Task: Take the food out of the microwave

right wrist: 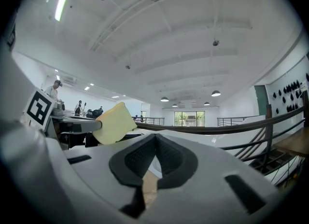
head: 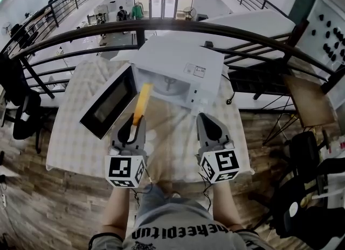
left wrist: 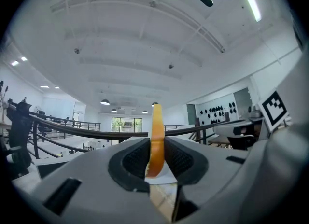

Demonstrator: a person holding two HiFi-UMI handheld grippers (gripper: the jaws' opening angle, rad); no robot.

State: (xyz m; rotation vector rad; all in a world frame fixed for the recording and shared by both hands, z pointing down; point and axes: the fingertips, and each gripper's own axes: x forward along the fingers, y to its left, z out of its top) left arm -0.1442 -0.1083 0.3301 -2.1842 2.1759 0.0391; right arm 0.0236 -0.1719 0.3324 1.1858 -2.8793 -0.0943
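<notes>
A white microwave (head: 186, 66) stands on the checked tablecloth with its door (head: 109, 102) swung open to the left. Its cavity (head: 171, 86) shows a bare turntable. My left gripper (head: 135, 123) is shut on a flat yellow-orange slice of food (head: 143, 98), held out in front of the cavity, above the table. In the left gripper view the slice (left wrist: 157, 131) stands edge-on between the pads. In the right gripper view its pale face (right wrist: 114, 123) shows at the left. My right gripper (head: 204, 118) hovers beside it on the right, shut, with nothing between its jaws (right wrist: 155, 138).
The table (head: 70, 136) ends close to the person at the bottom of the view. A dark curved railing (head: 226, 30) runs behind the microwave. Black chairs (head: 21, 111) stand at the left, and a wooden board (head: 307, 101) and more chairs at the right.
</notes>
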